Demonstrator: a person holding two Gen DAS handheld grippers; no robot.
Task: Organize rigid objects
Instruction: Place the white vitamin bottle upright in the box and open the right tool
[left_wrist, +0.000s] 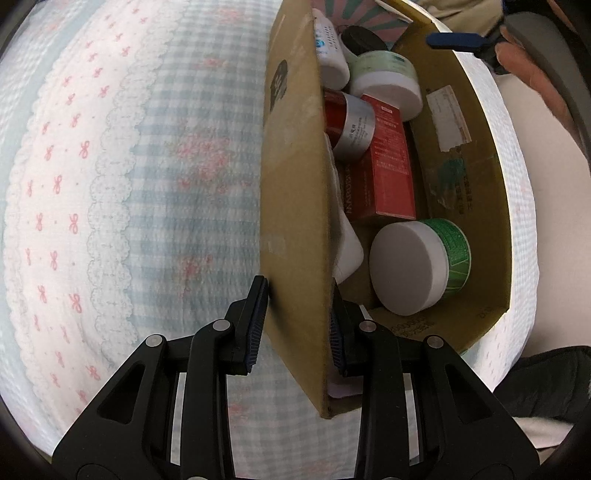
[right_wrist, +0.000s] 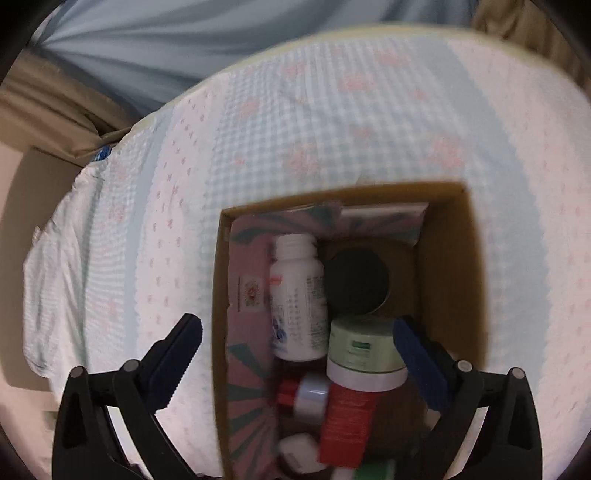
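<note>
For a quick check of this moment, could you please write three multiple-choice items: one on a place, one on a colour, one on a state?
1. Where does the box sit?
A. on a patterned bedspread
B. on a wooden floor
C. on a metal shelf

2. What colour is the carton in the box?
A. yellow
B. red
C. black

3. How is the left gripper placed?
A. closed beside the box
B. holding a jar
C. straddling the box wall

Answers: 1 A, the bedspread surrounds the box; 2 B, its faces are red; 3 C, one finger is outside the wall and one inside.
</note>
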